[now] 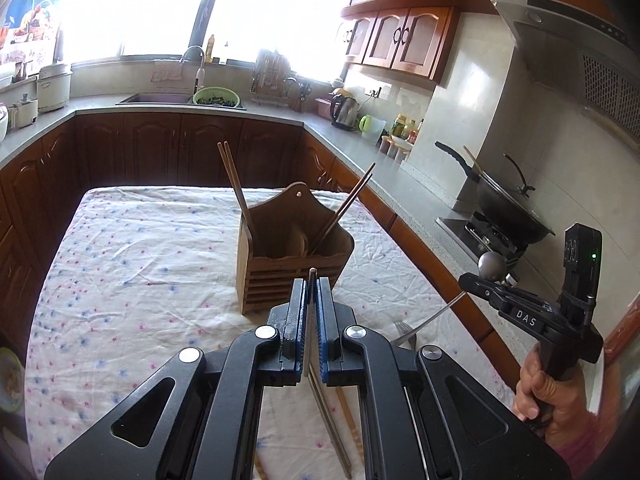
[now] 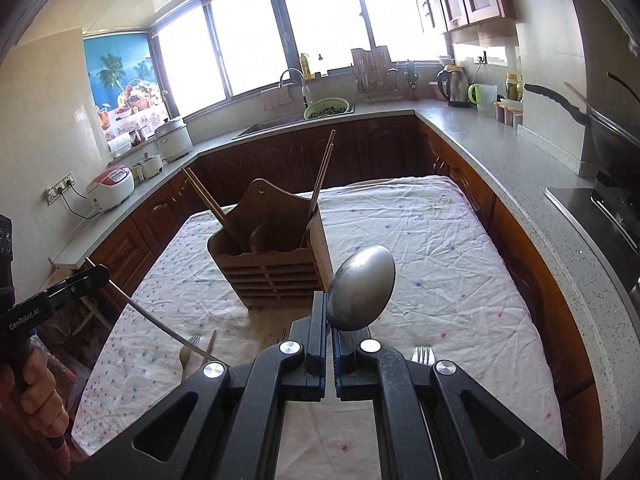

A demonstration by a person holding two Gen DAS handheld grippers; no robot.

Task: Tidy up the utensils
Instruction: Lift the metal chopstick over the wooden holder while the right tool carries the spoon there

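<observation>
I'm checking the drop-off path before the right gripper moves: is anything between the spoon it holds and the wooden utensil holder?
Nothing visible blocks it. The right gripper holds the spoon just short of the wooden holder, with only bare tablecloth between them. Chopsticks already lean in its compartments, leaving open room.

1. "DAS", white letters on a small dark label, on the side of the black right gripper (image 1: 492, 270) body, seen from the left wrist.
2. "GenRobot.AI", white print along the black body of the left gripper (image 2: 98, 274), seen from the right wrist.
3. Raised marks on the upright black module above "DAS": not readable.
</observation>
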